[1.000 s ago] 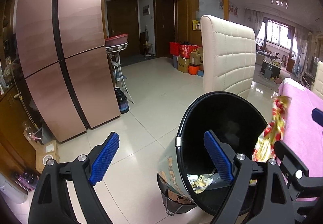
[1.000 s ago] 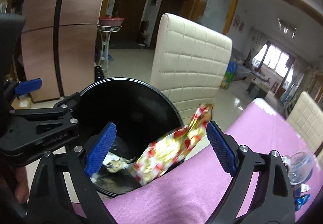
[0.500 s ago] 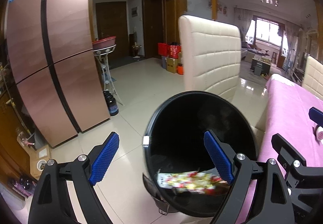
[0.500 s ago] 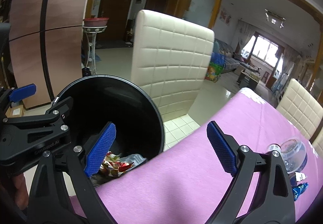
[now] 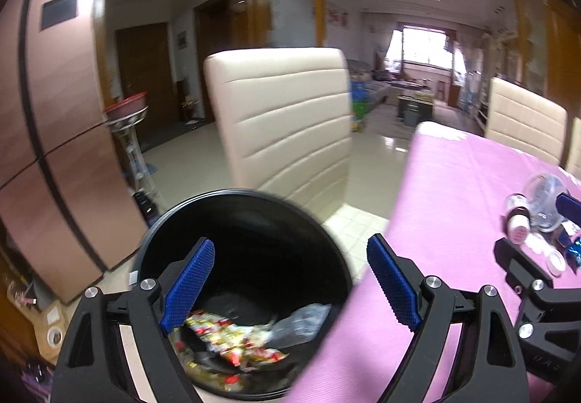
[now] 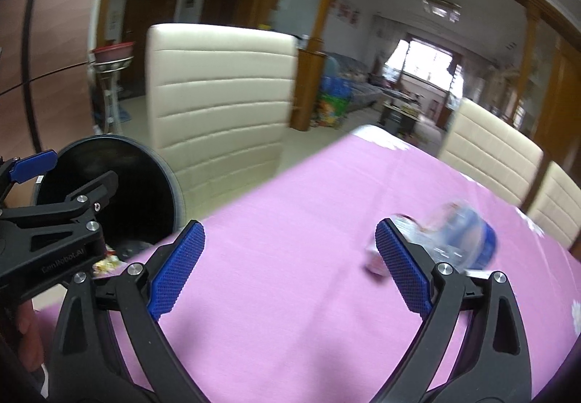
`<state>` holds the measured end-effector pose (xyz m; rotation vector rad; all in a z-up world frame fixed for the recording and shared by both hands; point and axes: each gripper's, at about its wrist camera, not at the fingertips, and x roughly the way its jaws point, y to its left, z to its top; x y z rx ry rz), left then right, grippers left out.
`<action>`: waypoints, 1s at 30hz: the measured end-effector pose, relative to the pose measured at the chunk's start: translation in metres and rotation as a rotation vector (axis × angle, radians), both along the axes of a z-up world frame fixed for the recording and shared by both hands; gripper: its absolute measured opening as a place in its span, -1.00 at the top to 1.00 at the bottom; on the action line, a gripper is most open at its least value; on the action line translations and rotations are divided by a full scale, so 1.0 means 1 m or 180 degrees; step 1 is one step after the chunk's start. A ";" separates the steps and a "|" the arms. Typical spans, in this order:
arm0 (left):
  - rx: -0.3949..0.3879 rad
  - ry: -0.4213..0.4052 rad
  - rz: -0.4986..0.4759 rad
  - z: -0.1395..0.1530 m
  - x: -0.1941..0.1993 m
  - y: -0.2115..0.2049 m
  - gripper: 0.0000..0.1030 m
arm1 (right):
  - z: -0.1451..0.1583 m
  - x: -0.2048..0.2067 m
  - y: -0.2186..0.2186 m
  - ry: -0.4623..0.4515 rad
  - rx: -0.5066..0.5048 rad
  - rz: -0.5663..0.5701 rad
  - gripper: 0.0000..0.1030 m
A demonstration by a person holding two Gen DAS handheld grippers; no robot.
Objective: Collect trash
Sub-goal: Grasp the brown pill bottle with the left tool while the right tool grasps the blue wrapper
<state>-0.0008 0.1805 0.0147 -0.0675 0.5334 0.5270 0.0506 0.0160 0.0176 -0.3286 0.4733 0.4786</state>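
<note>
At bench (image 6: 290,206) edge: bin (image 5: 326,257) held close, wrapper (image 5: 232,334) already inside. Both grippers, left (image 5: 290,283) and right (image 6: 290,272), released, nothing held. Bottle (image 6: 461,239) and small litter (image 5: 544,250) left on bench. Risk: round bottle nudged, rolled off; bin tipped by left gripper.

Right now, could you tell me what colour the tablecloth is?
Pink-purple tablecloth, clearest in the right wrist view.

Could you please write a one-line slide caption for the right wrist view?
Open right gripper over the pink tablecloth, facing a blurred clear plastic bottle; black trash bin at left.
</note>
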 end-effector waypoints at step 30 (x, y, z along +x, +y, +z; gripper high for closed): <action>-0.0072 0.0988 -0.1400 -0.040 0.170 -0.161 -0.63 | -0.065 0.130 -0.192 0.1330 0.0312 -0.1542 -0.25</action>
